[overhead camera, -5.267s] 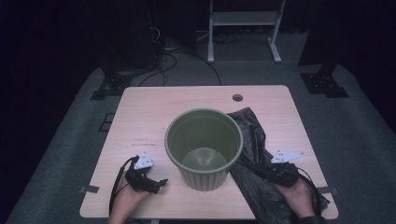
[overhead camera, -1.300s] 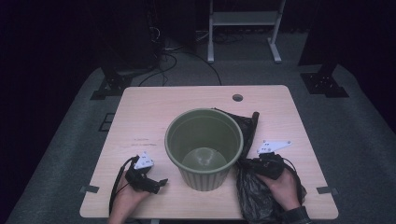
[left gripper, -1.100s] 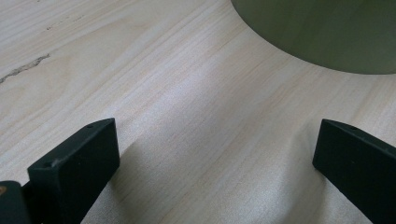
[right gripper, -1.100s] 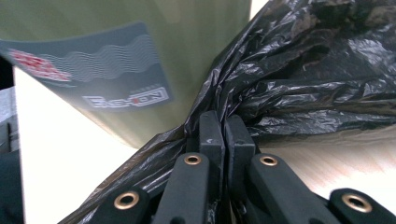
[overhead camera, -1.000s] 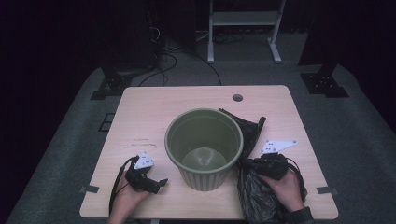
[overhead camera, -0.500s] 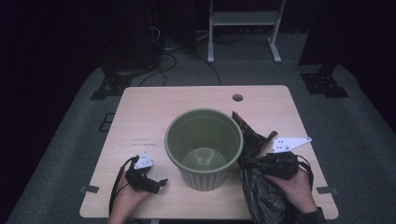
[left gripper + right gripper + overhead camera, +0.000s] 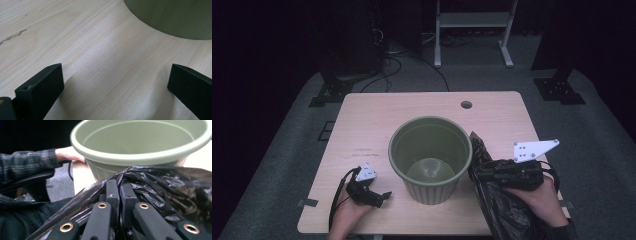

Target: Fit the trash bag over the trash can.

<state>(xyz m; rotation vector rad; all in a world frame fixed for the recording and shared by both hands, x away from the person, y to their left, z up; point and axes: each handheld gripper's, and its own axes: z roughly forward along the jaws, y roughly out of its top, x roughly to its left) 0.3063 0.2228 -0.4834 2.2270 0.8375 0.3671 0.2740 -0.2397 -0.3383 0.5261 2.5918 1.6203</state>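
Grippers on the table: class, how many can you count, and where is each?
2. The left gripper rests near the table's front-left edge; the right gripper is beside the green bin, clamped on the black bag.

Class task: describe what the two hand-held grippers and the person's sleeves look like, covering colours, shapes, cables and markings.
Both grippers are black. The right gripper carries a pale three-cornered plate dotted with small holes; its linkage arms have brass-coloured rivets. The left gripper has a smaller pale plate and a black looping cable. Its jaws are blocky. One sleeve is dark plaid.

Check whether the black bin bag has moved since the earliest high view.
Yes. The black bin bag, clamped in the right gripper, was spread beside the green bin; it is now gathered and lifted near the bin's right rim.
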